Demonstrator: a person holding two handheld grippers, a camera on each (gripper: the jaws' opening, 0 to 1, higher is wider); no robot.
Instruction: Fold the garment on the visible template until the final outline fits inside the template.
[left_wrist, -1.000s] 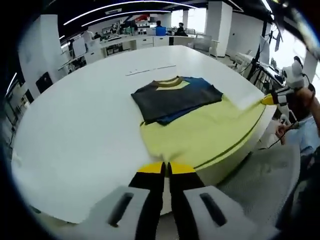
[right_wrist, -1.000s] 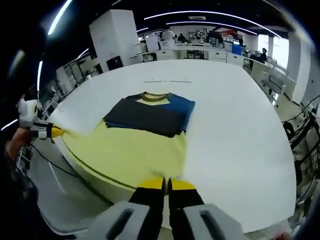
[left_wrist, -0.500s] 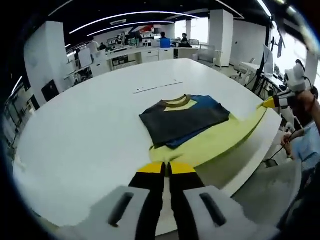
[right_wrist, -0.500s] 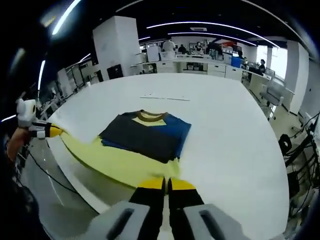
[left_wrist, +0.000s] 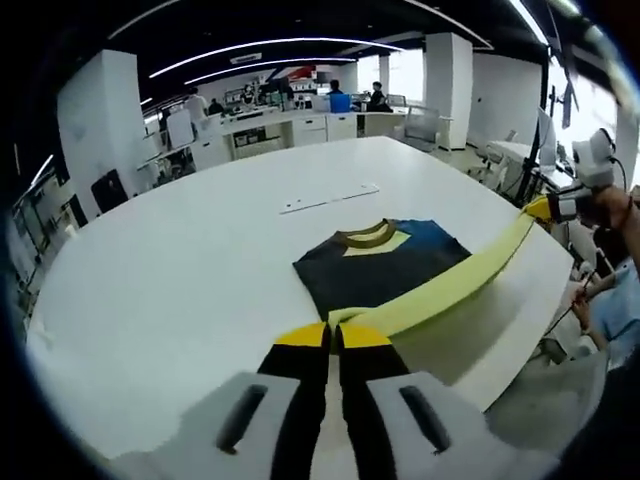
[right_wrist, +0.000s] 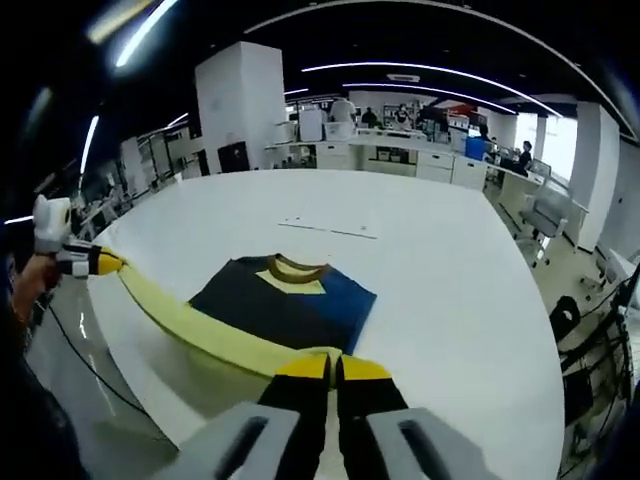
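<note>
On a large white round tabletop (left_wrist: 160, 290) lies the garment (left_wrist: 385, 265), a shirt with a dark grey panel, a blue panel and an olive-and-yellow collar facing away from the cameras. Its upper part rests flat near the middle of the tabletop, sleeves already folded in, while its pale yellow lower part is raised off the surface and drawn taut into a narrow band between the two claws.

In the left gripper view, the left claw (left_wrist: 332, 335) rises from the bottom with its yellow-tipped jaws pressed together on one corner of the yellow hem. The band runs from there up and to the right, to the right claw (left_wrist: 548, 208), which pinches the other corner beyond the tabletop's edge, held by a person's hand (left_wrist: 610, 205).

In the right gripper view, the same garment (right_wrist: 285, 305) shows with the right claw (right_wrist: 333, 367) closed on the hem at the bottom of the picture. The yellow band stretches to the left, where the left claw (right_wrist: 100, 264) grips its far end.

A thin pale strip (left_wrist: 328, 198) lies on the tabletop beyond the collar, well apart from the garment. Behind stand white pillars, desks and a few people in an open office.
</note>
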